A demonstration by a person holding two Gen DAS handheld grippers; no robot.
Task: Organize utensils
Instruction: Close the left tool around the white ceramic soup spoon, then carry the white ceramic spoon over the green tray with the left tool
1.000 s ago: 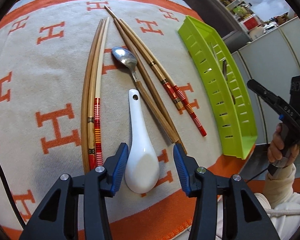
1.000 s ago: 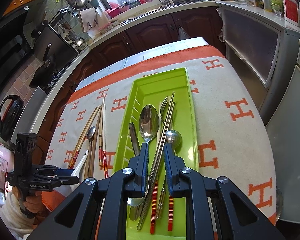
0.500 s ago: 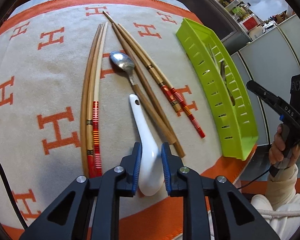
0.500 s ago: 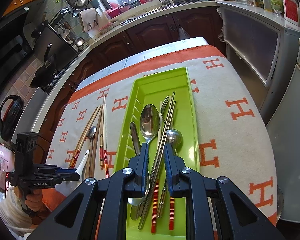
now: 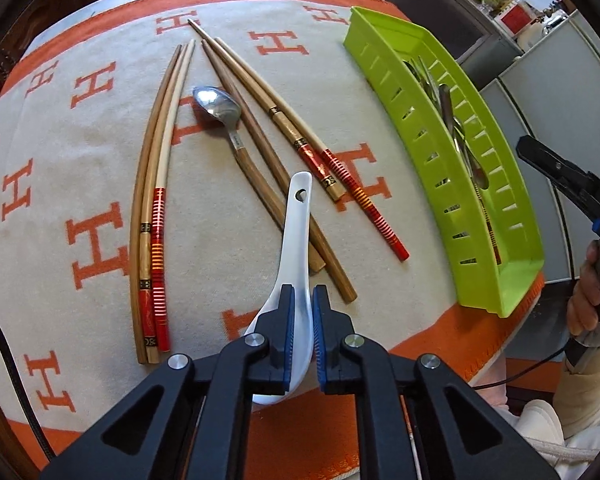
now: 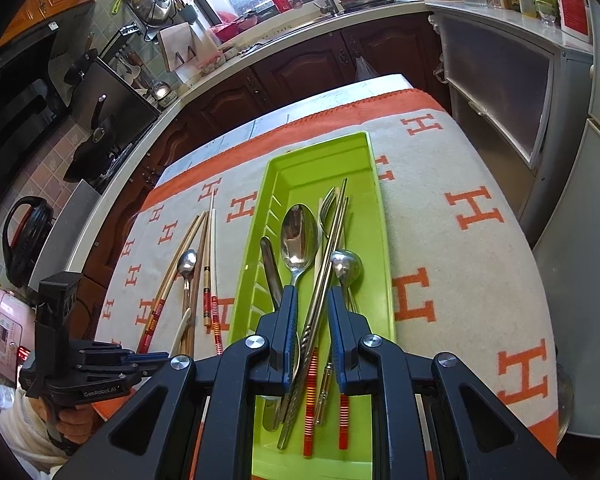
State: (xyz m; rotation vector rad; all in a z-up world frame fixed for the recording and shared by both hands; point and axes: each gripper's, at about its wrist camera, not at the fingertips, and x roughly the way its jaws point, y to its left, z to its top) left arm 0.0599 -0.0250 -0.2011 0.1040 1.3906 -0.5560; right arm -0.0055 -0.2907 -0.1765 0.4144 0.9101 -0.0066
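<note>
My left gripper point(image 5: 300, 296) is shut on the bowl end of a white ceramic spoon point(image 5: 296, 232). The spoon is held off the cloth, its handle slanting over the brown chopsticks point(image 5: 260, 152). A metal spoon with a wooden handle point(image 5: 220, 104) and two more groups of chopsticks point(image 5: 156, 200) point(image 5: 320, 160) lie on the cloth. The green tray point(image 6: 384, 248) holds a large spoon point(image 6: 298, 236), a fork, a knife and chopsticks. My right gripper point(image 6: 308, 296) hovers over the tray's near half, jaws a little apart, with nothing gripped between them.
A cream and orange patterned cloth point(image 5: 60, 160) covers the table. The tray point(image 5: 512, 240) lies to the right of the loose utensils, near the cloth's edge. Kitchen counters, a sink and cabinets surround the table. A person's hand point(image 5: 584, 300) holds the right gripper's handle.
The left jaws closed on the white spoon's bowl and raised it, and its handle swung right over the brown chopsticks. The right gripper stayed still over the tray.
</note>
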